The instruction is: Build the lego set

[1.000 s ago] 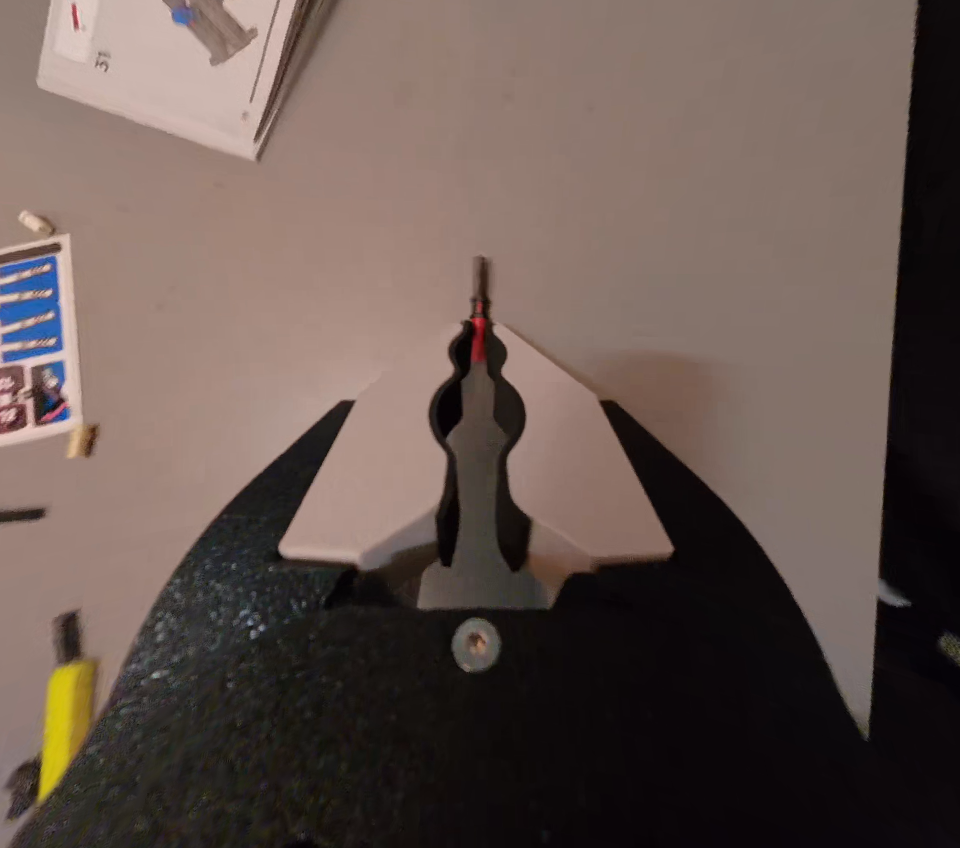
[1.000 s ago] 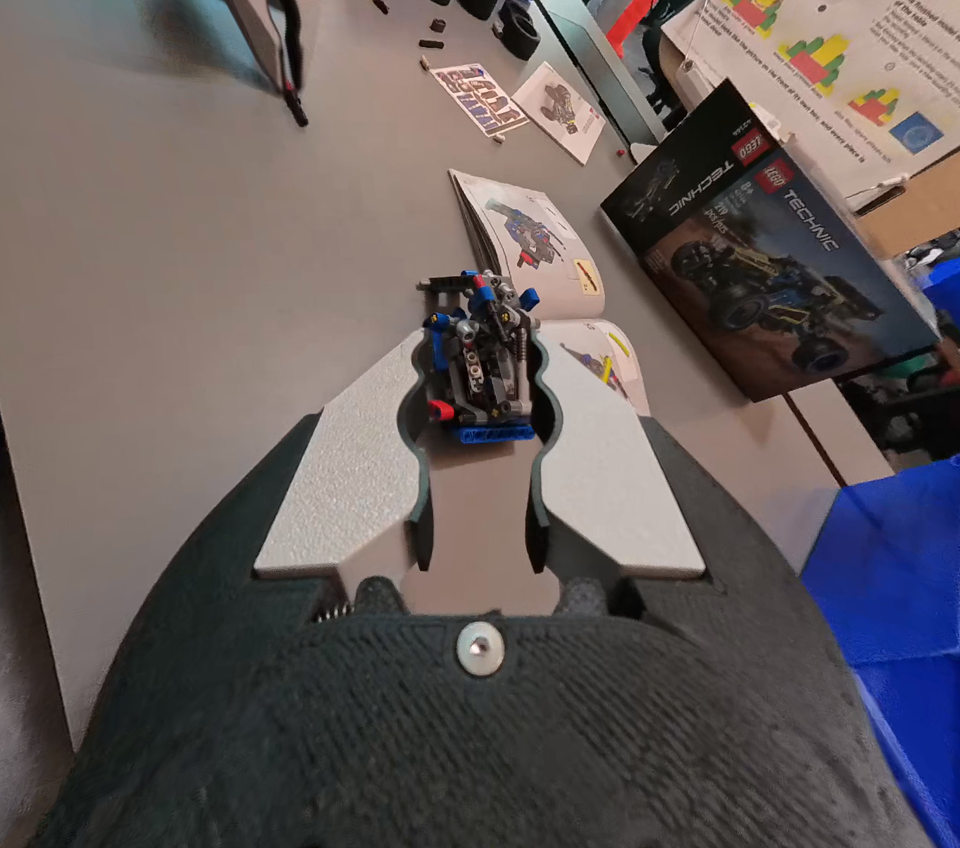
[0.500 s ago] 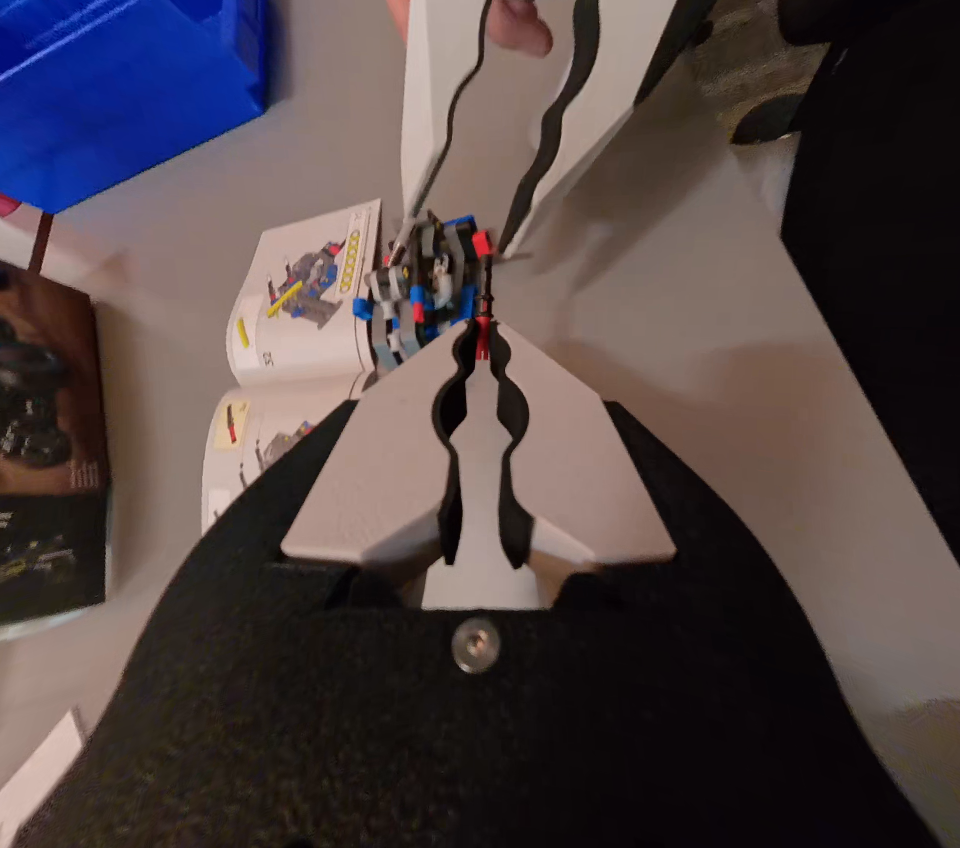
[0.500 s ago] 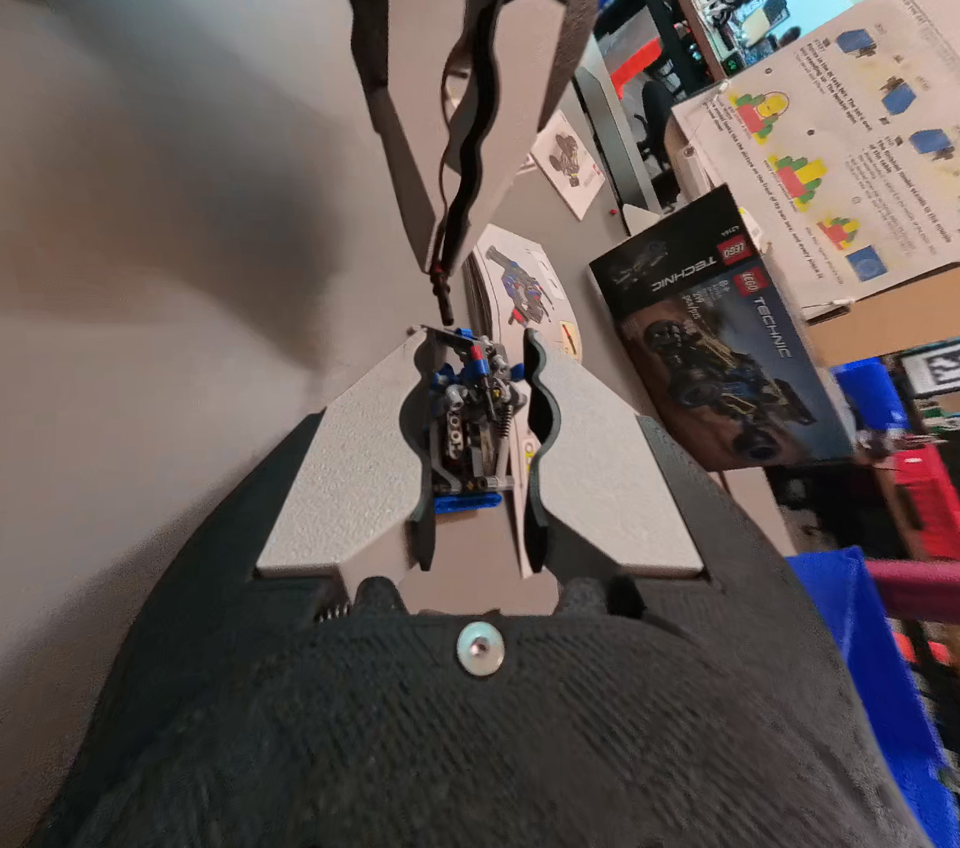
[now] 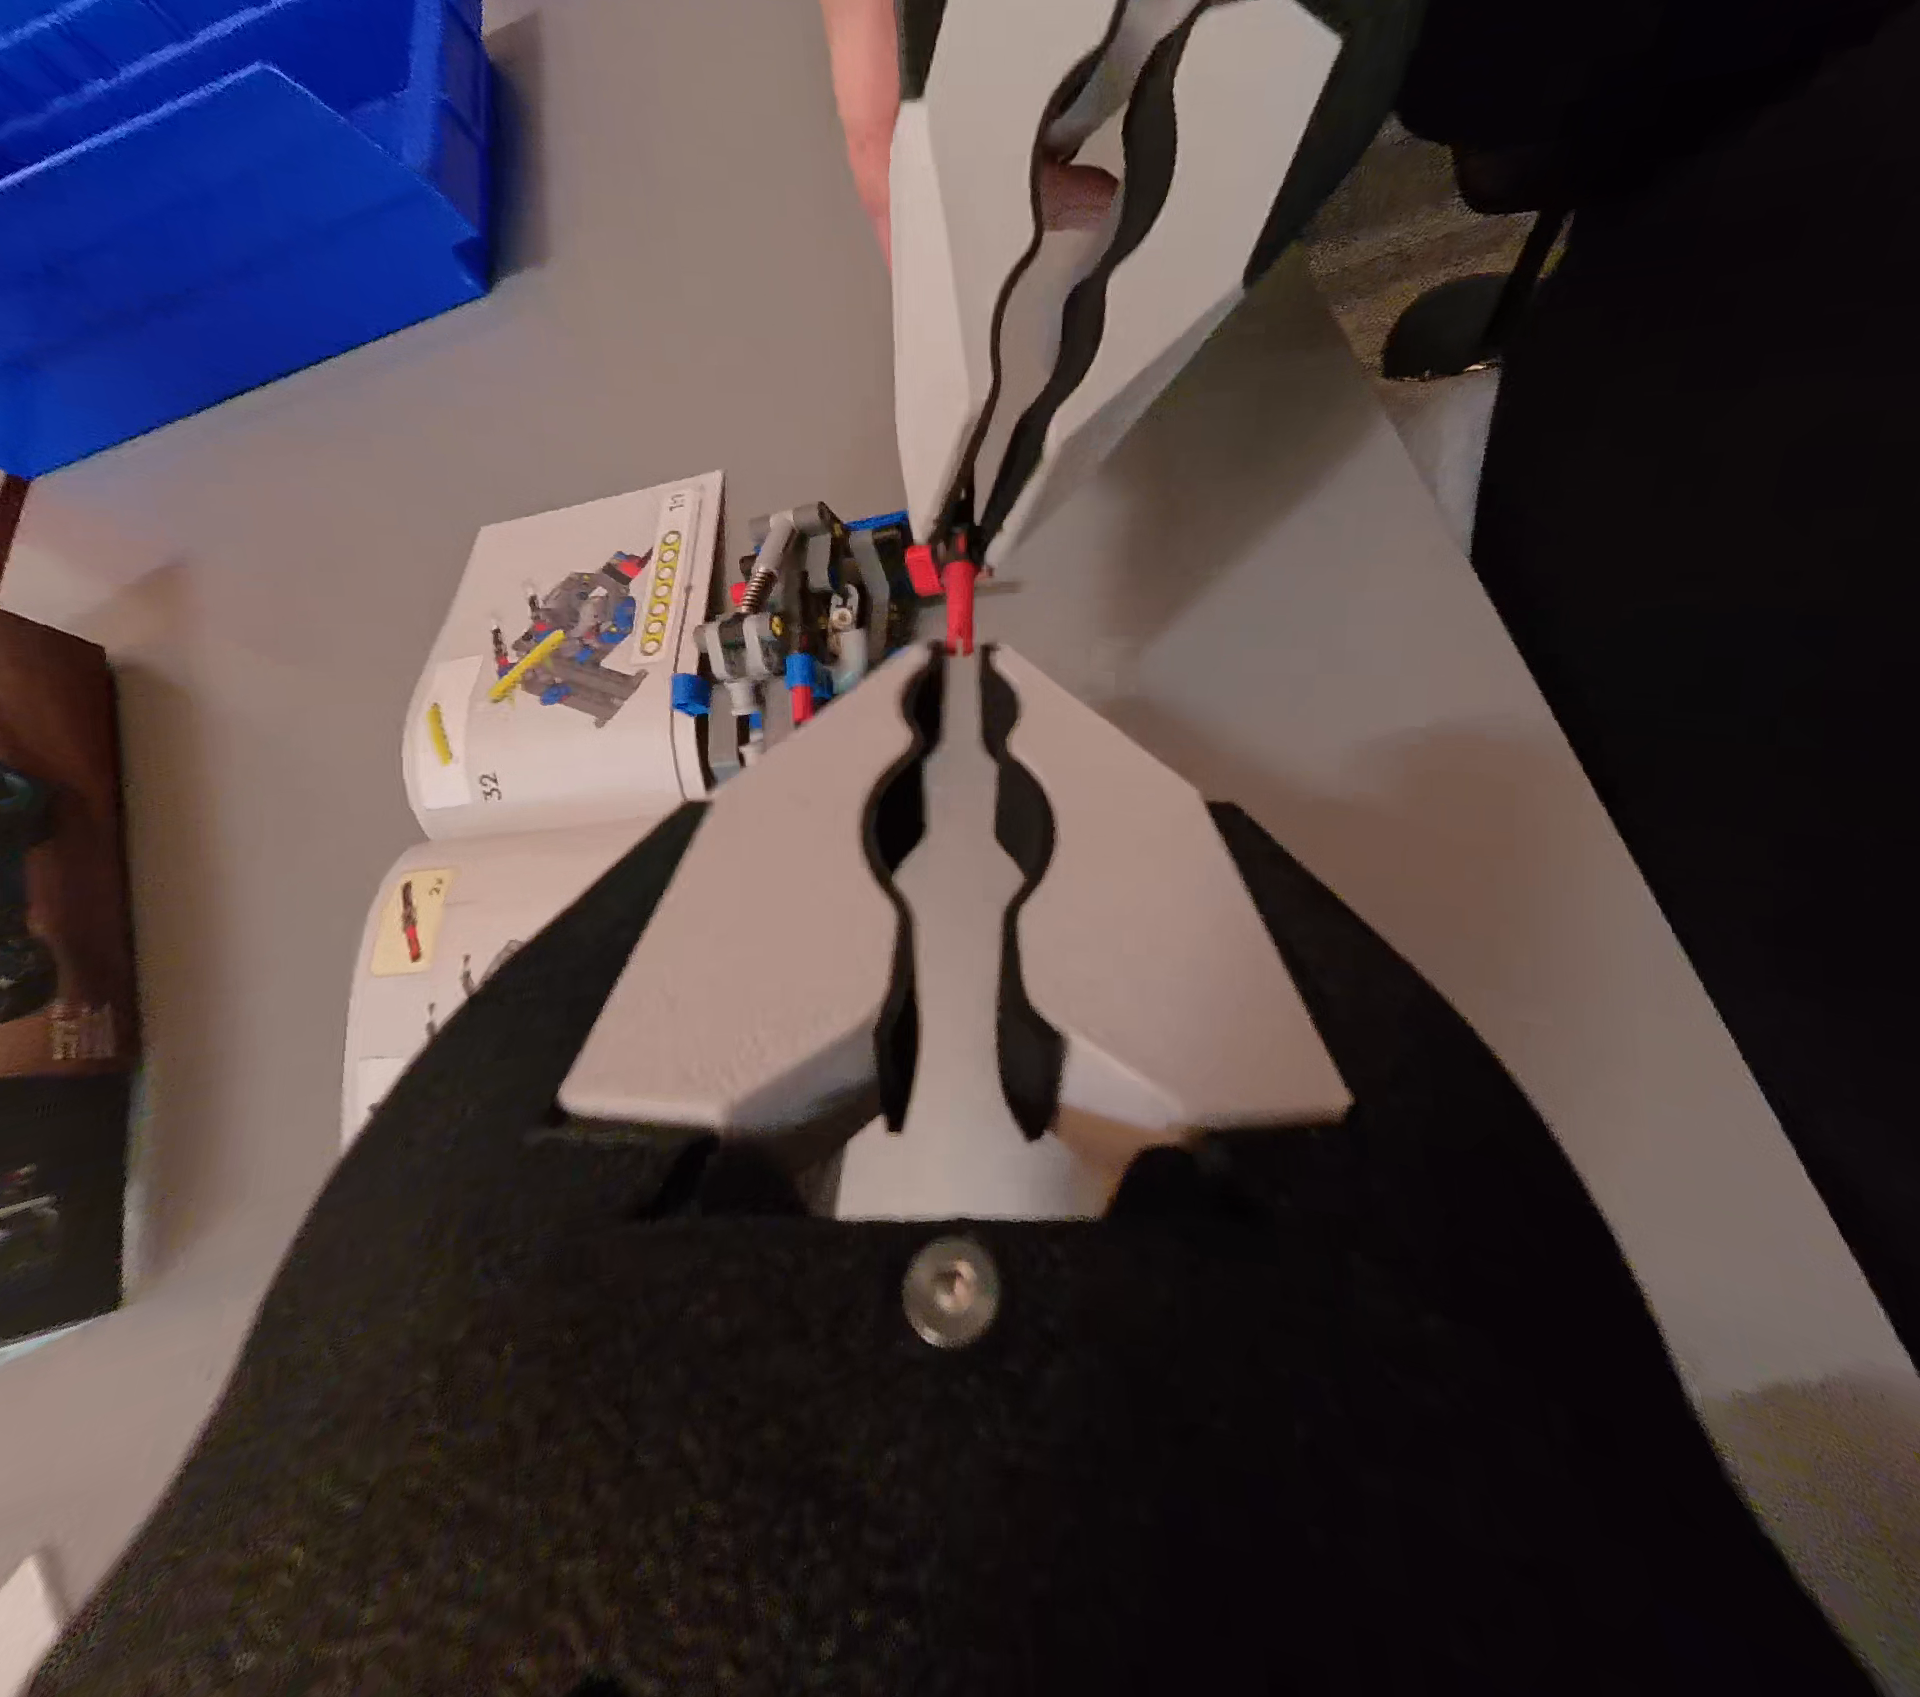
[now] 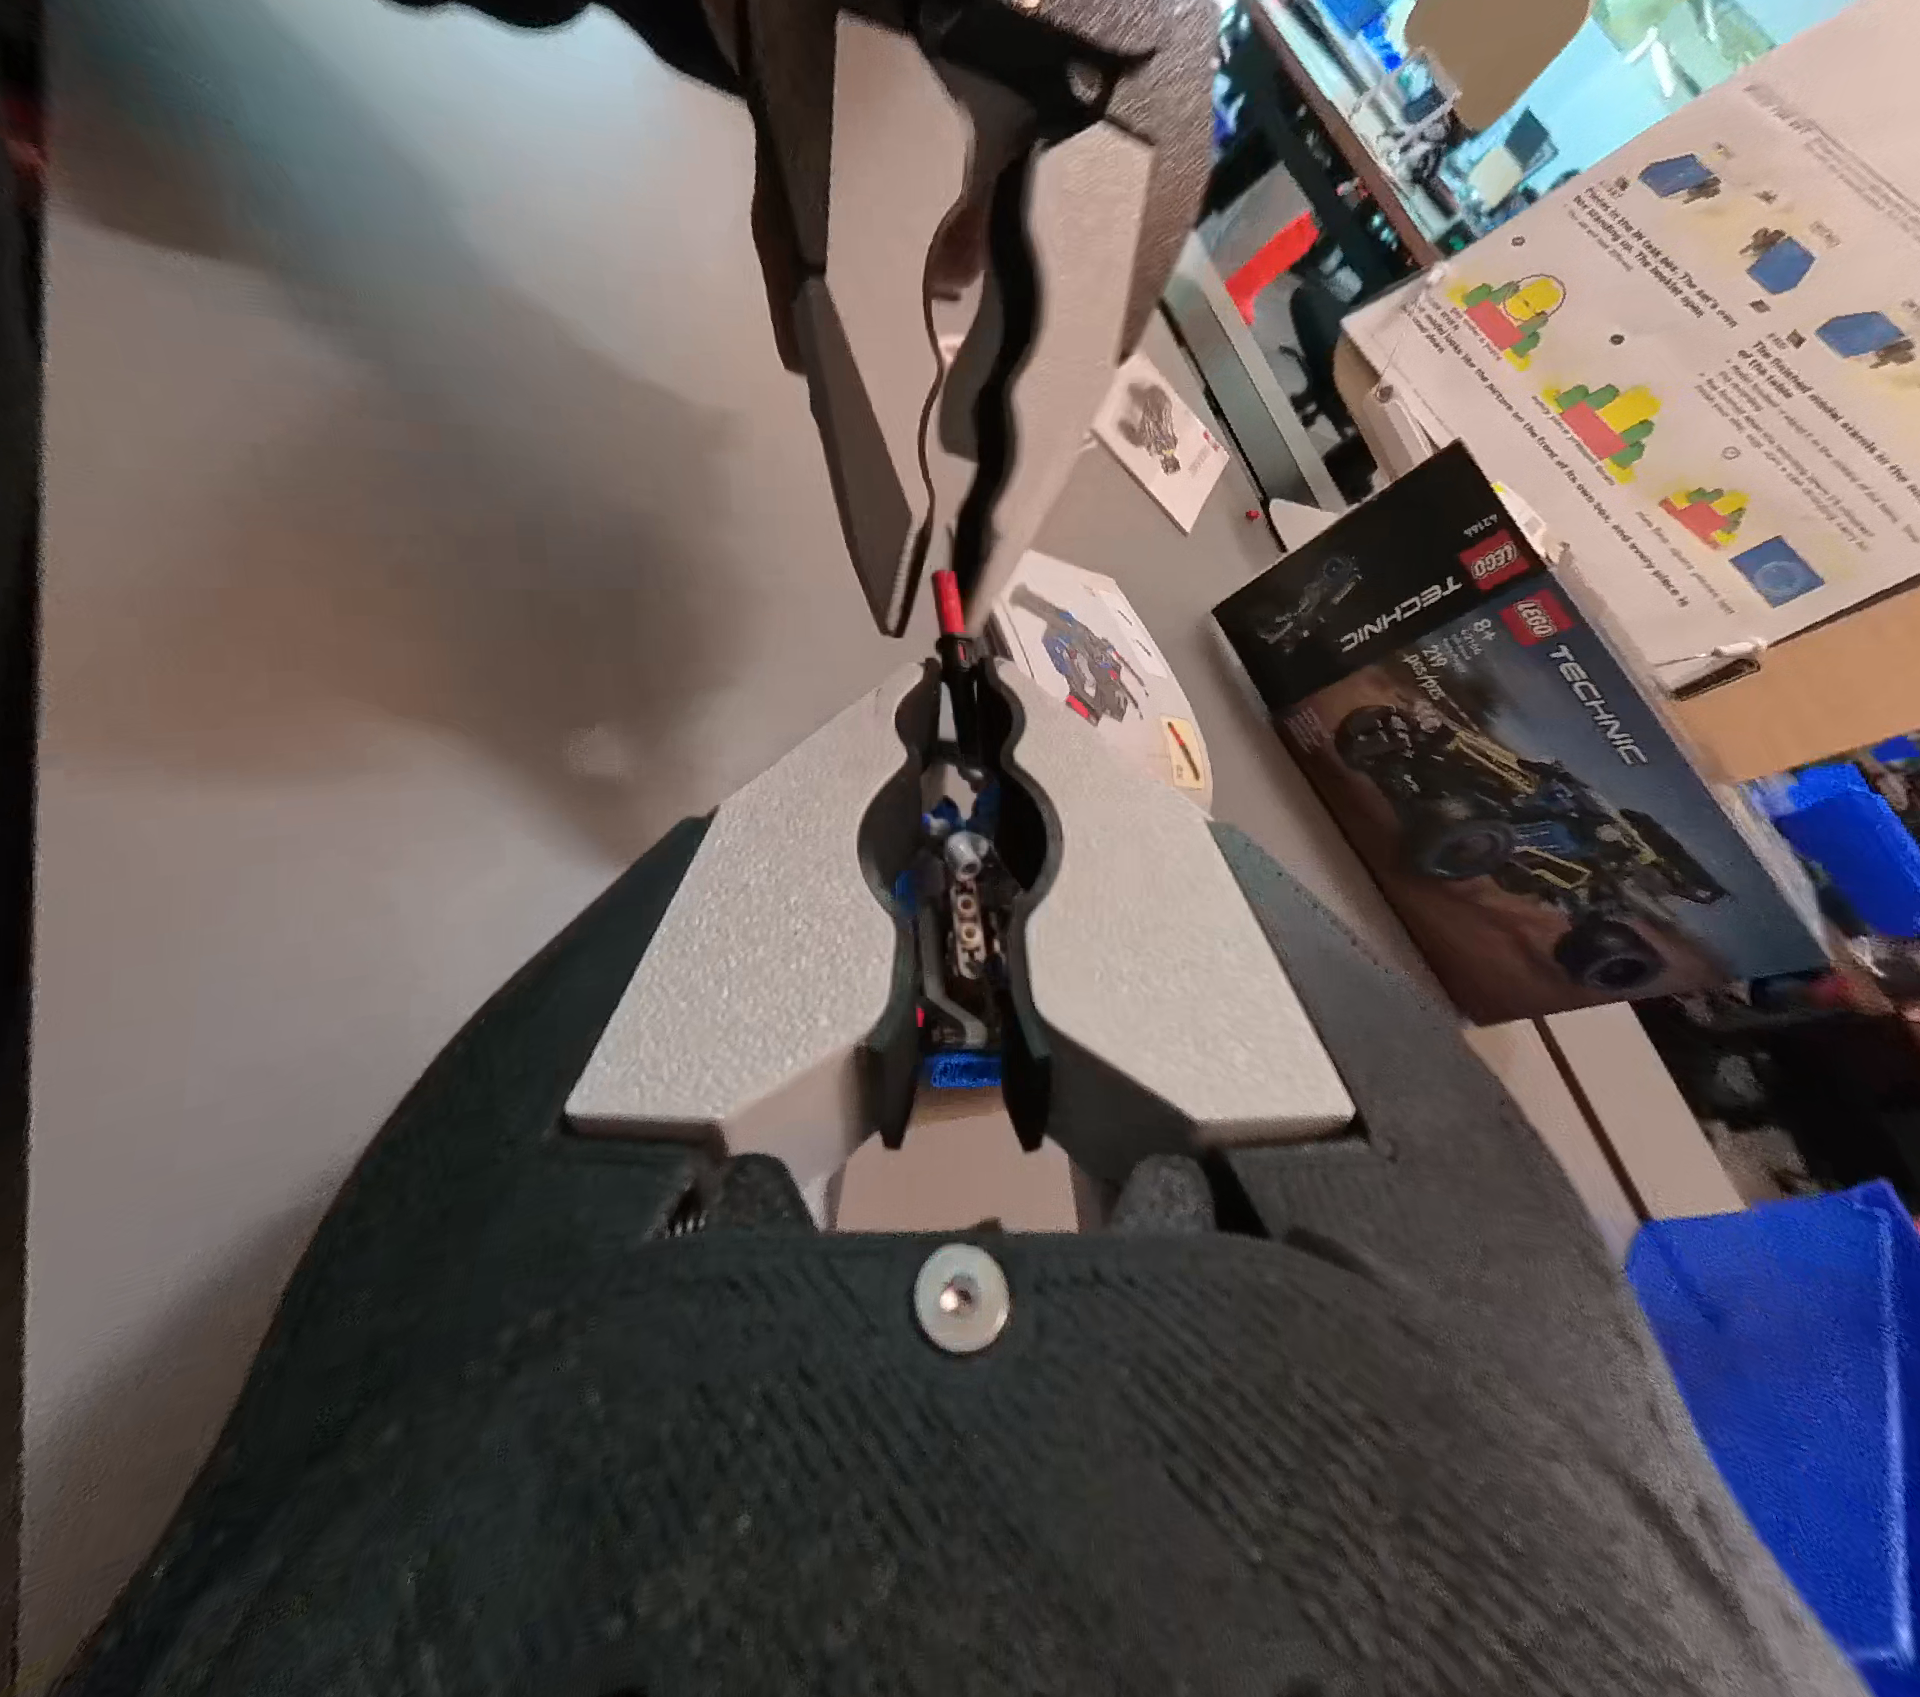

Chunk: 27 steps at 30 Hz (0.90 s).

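My left gripper [image 5: 958,655] is shut on the red end of a small red and black pin [image 5: 961,603]. My right gripper [image 5: 961,541] comes down from above to meet it tip to tip. In the right wrist view my right gripper [image 6: 961,676] is shut on the pin's black end [image 6: 961,712], and the left gripper [image 6: 940,587] holds the red end [image 6: 948,608]. A small grey, blue and black brick model [image 5: 800,619] lies on the table just left of both tips. It shows through the hollow between the right fingers [image 6: 966,909].
An open instruction booklet [image 5: 561,660] lies left of the model on the grey table [image 5: 1299,712]. A dark set box [image 6: 1507,764] stands to the right, with a printed sheet [image 6: 1662,348] behind it. Blue bins [image 5: 208,141] stand at the far left. A hand [image 5: 857,37] holds the right gripper. Both grippers' tips are close together, under 4 cm apart.
My left gripper carried the pin from bare table to the model. My right jaws stood wide around the model and have now closed on the pin's black end.
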Each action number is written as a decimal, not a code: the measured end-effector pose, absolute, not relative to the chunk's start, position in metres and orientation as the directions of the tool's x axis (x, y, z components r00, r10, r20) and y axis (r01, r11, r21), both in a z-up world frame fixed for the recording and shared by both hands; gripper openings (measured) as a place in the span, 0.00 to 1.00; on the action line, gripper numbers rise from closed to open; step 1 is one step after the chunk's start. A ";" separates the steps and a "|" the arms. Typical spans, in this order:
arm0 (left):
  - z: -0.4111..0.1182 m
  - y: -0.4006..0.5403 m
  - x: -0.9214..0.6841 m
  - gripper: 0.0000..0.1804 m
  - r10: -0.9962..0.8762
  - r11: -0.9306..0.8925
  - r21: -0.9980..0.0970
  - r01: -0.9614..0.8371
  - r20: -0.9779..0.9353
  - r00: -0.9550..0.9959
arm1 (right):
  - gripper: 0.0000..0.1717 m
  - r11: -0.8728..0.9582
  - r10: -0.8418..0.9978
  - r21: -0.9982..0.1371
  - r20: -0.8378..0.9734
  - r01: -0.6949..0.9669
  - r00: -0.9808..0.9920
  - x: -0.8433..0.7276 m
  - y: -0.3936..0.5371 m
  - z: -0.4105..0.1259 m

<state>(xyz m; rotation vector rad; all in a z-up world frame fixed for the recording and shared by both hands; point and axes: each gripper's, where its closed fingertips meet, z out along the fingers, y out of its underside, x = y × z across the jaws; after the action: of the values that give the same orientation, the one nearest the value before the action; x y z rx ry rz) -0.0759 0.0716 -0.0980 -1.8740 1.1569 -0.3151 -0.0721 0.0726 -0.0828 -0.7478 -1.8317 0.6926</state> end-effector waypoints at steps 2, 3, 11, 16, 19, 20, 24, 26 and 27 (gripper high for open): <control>-0.093 0.072 -0.072 0.00 -0.811 -0.120 -0.788 -0.603 -0.273 0.517 | 0.02 0.630 0.765 -0.755 0.563 0.181 -0.313 -0.069 0.073 -0.082; -0.092 0.071 -0.069 0.00 -0.814 -0.101 -0.791 -0.603 -0.282 0.507 | 0.02 0.639 0.758 -0.745 0.567 0.191 -0.322 -0.069 0.074 -0.084; -0.092 0.073 -0.065 0.00 -0.808 -0.122 -0.815 -0.567 -0.251 0.534 | 0.02 0.641 0.757 -0.749 0.583 0.167 -0.295 -0.067 0.075 -0.078; -0.083 0.075 -0.063 0.06 -0.795 -0.089 -0.861 -0.501 -0.241 0.556 | 0.02 0.613 0.776 -0.779 0.562 0.133 -0.284 -0.065 0.075 -0.072; -0.084 0.074 -0.064 0.03 -0.802 -0.103 -0.865 -0.492 -0.221 0.555 | 0.02 0.603 0.781 -0.790 0.554 0.116 -0.287 -0.065 0.073 -0.069; -0.084 0.074 -0.064 0.01 -0.800 -0.099 -0.864 -0.493 -0.225 0.556 | 0.02 0.599 0.783 -0.793 0.550 0.112 -0.290 -0.065 0.072 -0.068; -0.085 0.074 -0.063 0.00 -0.808 -0.078 -0.845 -0.529 -0.258 0.531 | 0.02 0.582 0.795 -0.807 0.539 0.101 -0.278 -0.064 0.075 -0.064; -0.083 0.076 -0.065 0.00 -0.800 -0.063 -0.847 -0.528 -0.273 0.534 | 0.02 0.580 0.798 -0.808 0.537 0.106 -0.274 -0.063 0.077 -0.064; -0.080 0.076 -0.065 0.00 -0.798 -0.052 -0.856 -0.514 -0.274 0.537 | 0.02 0.573 0.802 -0.813 0.532 0.099 -0.270 -0.063 0.077 -0.063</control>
<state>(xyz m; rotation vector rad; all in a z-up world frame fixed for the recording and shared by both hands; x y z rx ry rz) -0.0647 0.0759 -0.0802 -1.7126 1.1093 -0.3336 -0.0627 0.0768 -0.0627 -0.7506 -1.7303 0.8163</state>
